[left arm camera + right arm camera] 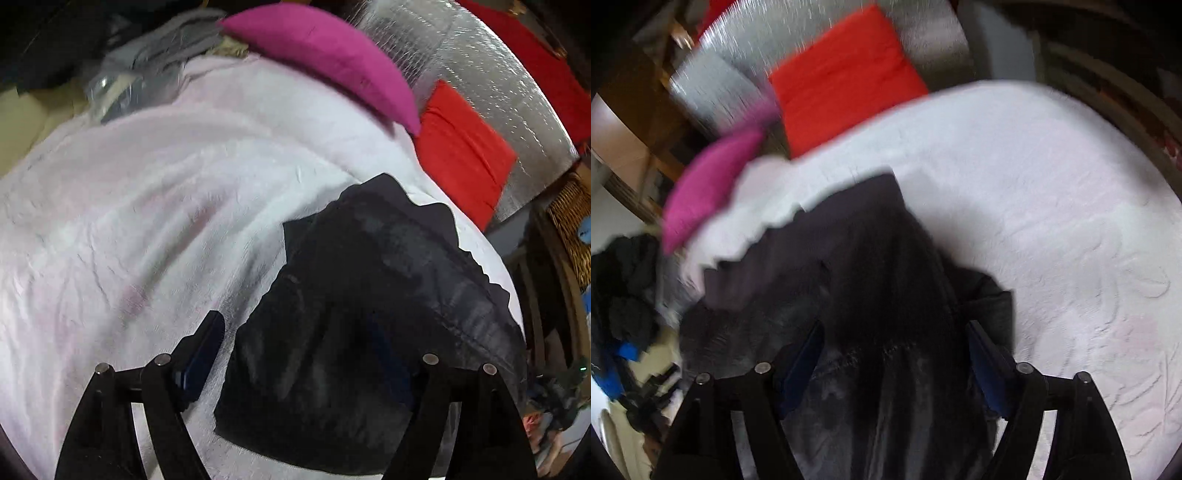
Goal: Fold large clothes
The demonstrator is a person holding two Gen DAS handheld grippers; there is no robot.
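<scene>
Black fabric garment lies bunched near the white fluffy bed's edge by the red cushion; left gripper and right gripper wide apart straddling it, so pinch one layer at opposite corners, then spread flat.

This is a room in a home, a bedroom or living space used for laundry. A wide soft surface covered by a white fluffy blanket fills the middle of both views, like a bed. Along its far edge, at the top of the left wrist view, lie a magenta cushion and a red cushion against a silvery quilted sheet. A heap of grey clothes sits in the upper left, and a wicker basket at the right edge. In the right wrist view, dark clothes lie piled at the left, with wooden furniture above them.
</scene>
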